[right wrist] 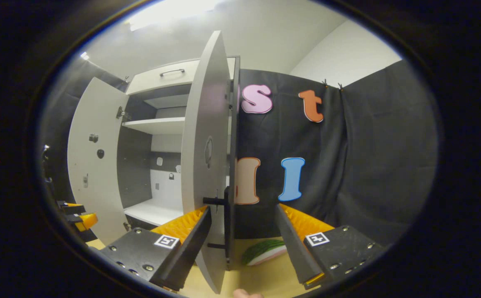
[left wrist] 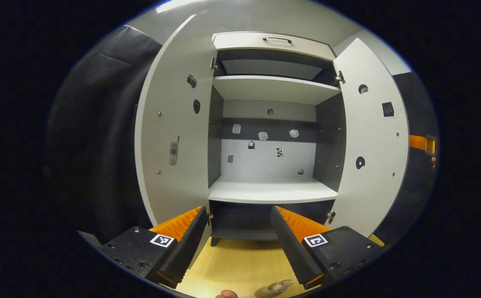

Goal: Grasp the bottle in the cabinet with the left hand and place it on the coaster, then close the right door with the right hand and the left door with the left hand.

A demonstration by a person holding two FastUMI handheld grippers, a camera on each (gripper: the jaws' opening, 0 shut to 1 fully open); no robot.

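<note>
L gripper [left wrist: 240, 244] is held wide apart, nothing gripped, at bottom centre of left gripper view, facing the cabinet [left wrist: 271, 190]. Bottle [left wrist: 275, 287] is glimpsed at bottom edge on the wood table [left wrist: 232, 265]. Both doors are seen open. R gripper [right wrist: 242, 244] is spread wide beside right door [right wrist: 205, 165], centre frame, its handle [right wrist: 217, 201] near the fingers.

Booth interior. A black cloth [right wrist: 368, 157] hangs as the wall to the side and behind, pinned at its top edge against a pale wall [right wrist: 348, 54]. A ceiling light [right wrist: 170, 14] glows overhead. A light wooden tabletop [left wrist: 240, 265] forms the working surface. A further dark drape [left wrist: 95, 136] hangs on the other side.
</note>
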